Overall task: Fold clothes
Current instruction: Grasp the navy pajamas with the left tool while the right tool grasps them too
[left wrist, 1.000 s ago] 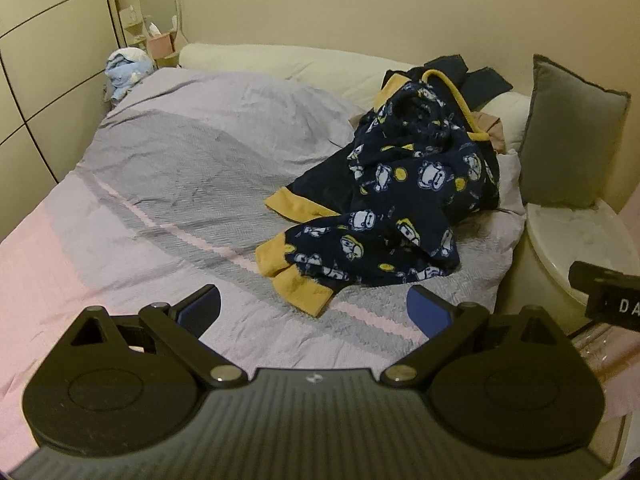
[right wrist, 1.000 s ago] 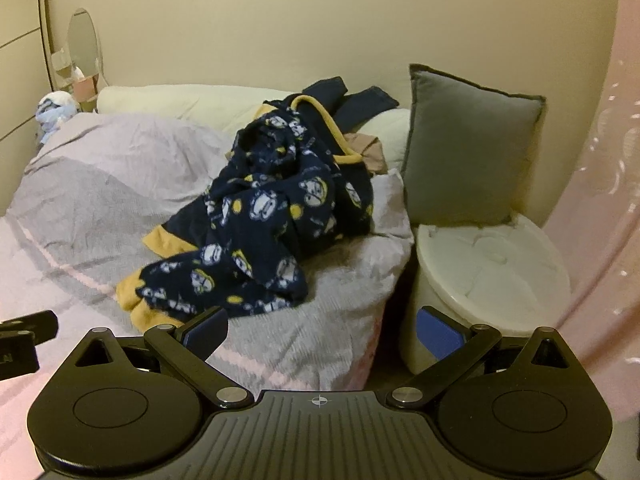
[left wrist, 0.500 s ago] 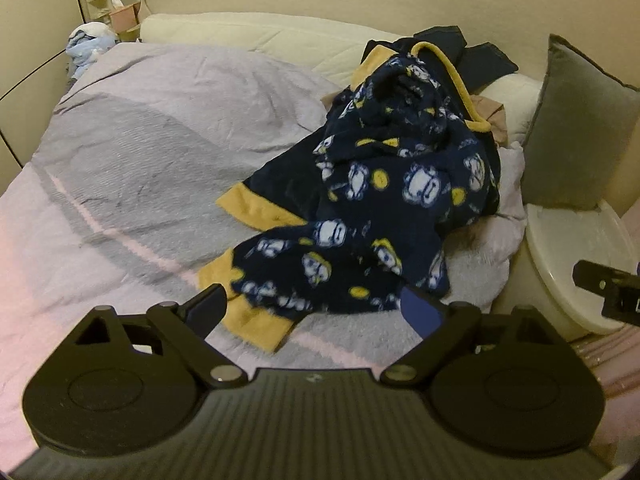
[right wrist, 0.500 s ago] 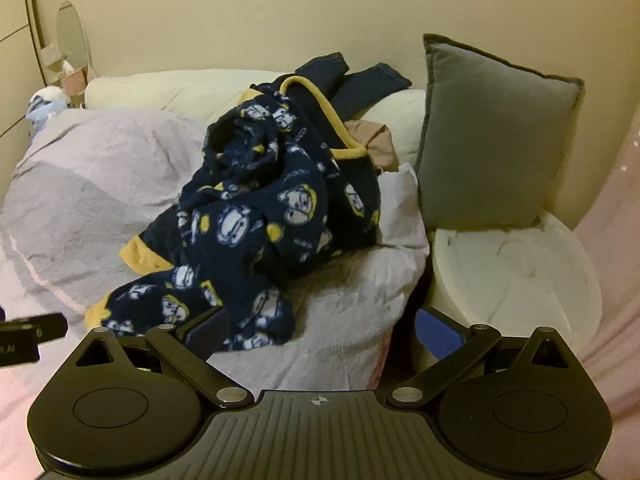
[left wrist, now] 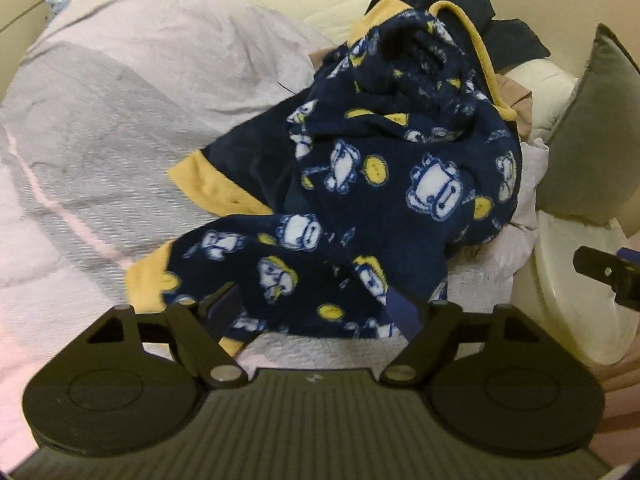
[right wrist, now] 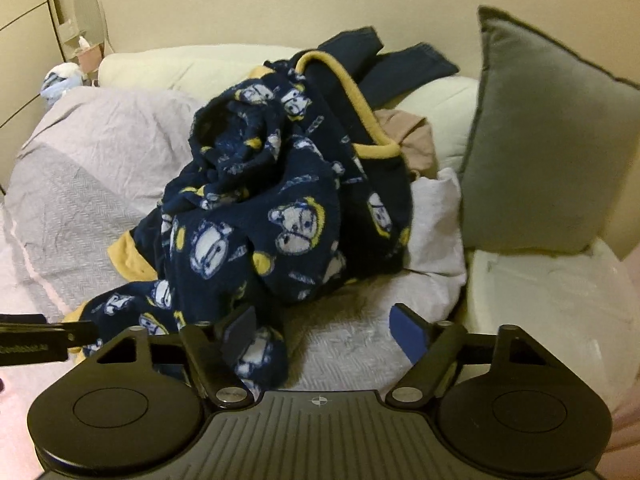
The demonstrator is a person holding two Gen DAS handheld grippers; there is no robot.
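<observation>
Only the right wrist view takes in the oval mirror [right wrist: 89,14] on the far wall and the full grey cushion [right wrist: 540,140]; the left wrist view shows more of the bedspread [left wrist: 100,120] and both yellow cuffs [left wrist: 212,184].

The pyjamas [left wrist: 380,184], navy fleece with a cartoon print, lie heaped on the bed. The left claw [left wrist: 316,308] is spread wide, empty, its fingertips just over the heap's near edge. The right claw [right wrist: 324,330] is likewise released, with its left finger against the heap's near hem and the right finger over bare bedspread.

White lettering on the left claw, seen from the right, is too blurred to read.
</observation>
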